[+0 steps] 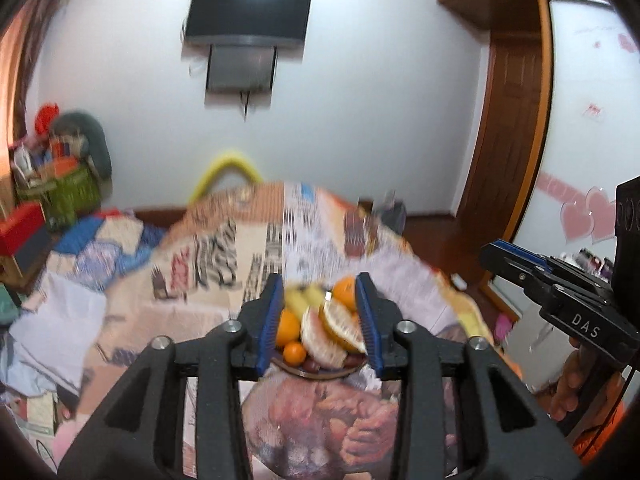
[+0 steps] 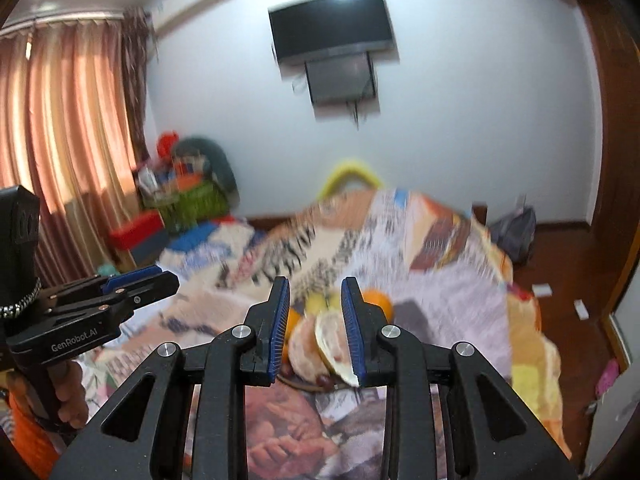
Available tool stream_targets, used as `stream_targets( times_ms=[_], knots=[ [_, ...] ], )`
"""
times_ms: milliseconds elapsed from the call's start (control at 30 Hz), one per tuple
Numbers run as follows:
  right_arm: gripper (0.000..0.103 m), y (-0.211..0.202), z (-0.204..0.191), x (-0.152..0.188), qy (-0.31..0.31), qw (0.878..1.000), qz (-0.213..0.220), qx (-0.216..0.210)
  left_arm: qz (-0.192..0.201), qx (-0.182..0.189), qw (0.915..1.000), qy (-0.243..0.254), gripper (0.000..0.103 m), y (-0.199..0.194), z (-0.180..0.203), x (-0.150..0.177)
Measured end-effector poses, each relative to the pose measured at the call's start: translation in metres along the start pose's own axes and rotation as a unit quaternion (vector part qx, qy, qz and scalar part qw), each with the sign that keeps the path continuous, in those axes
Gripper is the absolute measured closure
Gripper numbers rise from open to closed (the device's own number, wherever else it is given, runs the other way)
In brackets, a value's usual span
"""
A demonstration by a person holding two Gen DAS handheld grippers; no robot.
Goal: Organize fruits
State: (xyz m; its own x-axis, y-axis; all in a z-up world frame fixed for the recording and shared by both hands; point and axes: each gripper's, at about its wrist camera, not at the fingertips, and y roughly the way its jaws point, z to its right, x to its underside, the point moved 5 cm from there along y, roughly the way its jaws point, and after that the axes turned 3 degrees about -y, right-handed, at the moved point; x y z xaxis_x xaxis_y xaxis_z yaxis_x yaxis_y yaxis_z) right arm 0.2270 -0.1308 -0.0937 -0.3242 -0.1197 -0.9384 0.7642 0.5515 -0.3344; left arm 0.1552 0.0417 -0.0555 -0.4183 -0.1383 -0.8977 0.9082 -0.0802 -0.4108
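both claws are hanging released with nothing between their blue pads: the left claw (image 1: 320, 316) and the right claw (image 2: 316, 328) are each framing the plate (image 1: 320, 372) of fruit, which is sitting on the newspaper-covered bench (image 1: 200, 272). the plate is holding a peeled pomelo (image 1: 322, 336), oranges (image 1: 289, 326), bananas (image 1: 304, 298) and dark dates (image 1: 310, 365). farther back, a tv (image 1: 248, 12) is hanging on the white wall.

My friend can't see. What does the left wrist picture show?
A plate piled with fruit sits on a newspaper-covered table, seen between the open left tongs. Oranges, bananas and a peeled pomelo fill it. The right tongs hover at the right edge.
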Motion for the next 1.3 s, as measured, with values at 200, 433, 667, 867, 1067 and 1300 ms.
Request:
stream_targets(
  times_ms=[200, 433, 667, 867, 1067, 1300],
  knots=[
    [0.056, -0.047, -0.021, -0.02, -0.02, 0.998, 0.066, 0.01, 0.074, -0.009, 0.9971, 0.016, 0.042, -0.058, 0.017, -0.019],
    [0.024, -0.069, -0.032, -0.024, -0.029, 0.994, 0.104, 0.03, 0.103, -0.015, 0.9943, 0.022, 0.012, -0.091, 0.027, -0.019],
    [0.0, -0.076, -0.034, -0.02, -0.031, 0.992, 0.115, 0.047, 0.119, -0.025, 0.9923, 0.024, 0.002, -0.108, 0.029, -0.015],
    [0.0, -0.081, -0.035, -0.018, -0.033, 0.991, 0.121, 0.055, 0.121, -0.028, 0.9918, 0.029, 0.002, -0.11, 0.032, -0.012],
    [0.0, -0.084, -0.036, -0.015, -0.037, 0.99, 0.122, 0.058, 0.122, -0.028, 0.9916, 0.03, 0.001, -0.111, 0.033, -0.011],
    [0.0, -0.084, -0.034, -0.012, -0.031, 0.991, 0.119, 0.061, 0.124, -0.026, 0.9915, 0.03, 0.0, -0.111, 0.035, -0.009]
  ],
)
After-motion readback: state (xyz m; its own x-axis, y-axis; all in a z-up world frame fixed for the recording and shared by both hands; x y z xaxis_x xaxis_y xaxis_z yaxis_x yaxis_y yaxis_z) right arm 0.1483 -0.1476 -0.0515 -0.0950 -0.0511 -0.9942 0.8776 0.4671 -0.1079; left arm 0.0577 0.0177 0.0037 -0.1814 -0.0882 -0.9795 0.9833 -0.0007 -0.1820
